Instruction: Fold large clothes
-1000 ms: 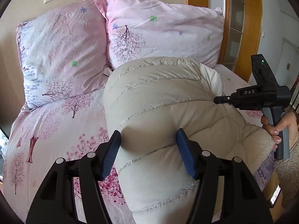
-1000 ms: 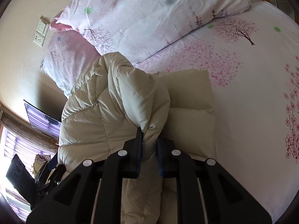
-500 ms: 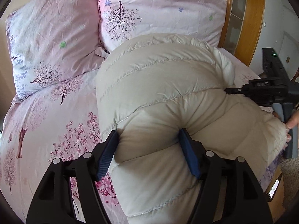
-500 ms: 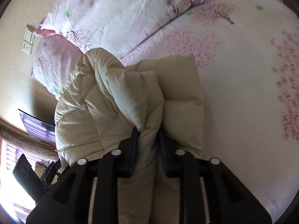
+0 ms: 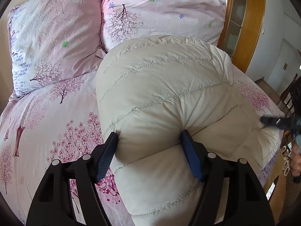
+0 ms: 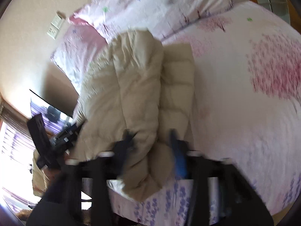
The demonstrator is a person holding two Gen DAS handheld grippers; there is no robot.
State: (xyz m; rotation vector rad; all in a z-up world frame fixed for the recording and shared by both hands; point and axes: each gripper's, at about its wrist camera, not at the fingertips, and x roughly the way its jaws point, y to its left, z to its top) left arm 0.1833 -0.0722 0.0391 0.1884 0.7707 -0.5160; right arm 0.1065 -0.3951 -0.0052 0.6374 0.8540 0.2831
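A cream quilted down coat (image 5: 165,98) lies bunched and partly folded on the pink flowered bed; it also shows in the right wrist view (image 6: 135,86). My left gripper (image 5: 149,154) is wide open with its blue pads on either side of a puffy fold, which bulges between them. My right gripper (image 6: 152,146) is open, its blurred fingers straddling the coat's lower edge near the bed's edge. In the left wrist view the right gripper (image 5: 278,121) shows at the far right, at the coat's corner.
Two pink flowered pillows (image 5: 154,15) lean at the head of the bed (image 5: 47,124). A wooden door frame (image 5: 250,24) stands at the back right. The bed sheet (image 6: 254,113) stretches to the right of the coat. A wall socket (image 6: 53,28) is by the pillows.
My right gripper has opened and let go of the coat's fold, which has dropped flatter. The left gripper stays open around the coat's bulge.
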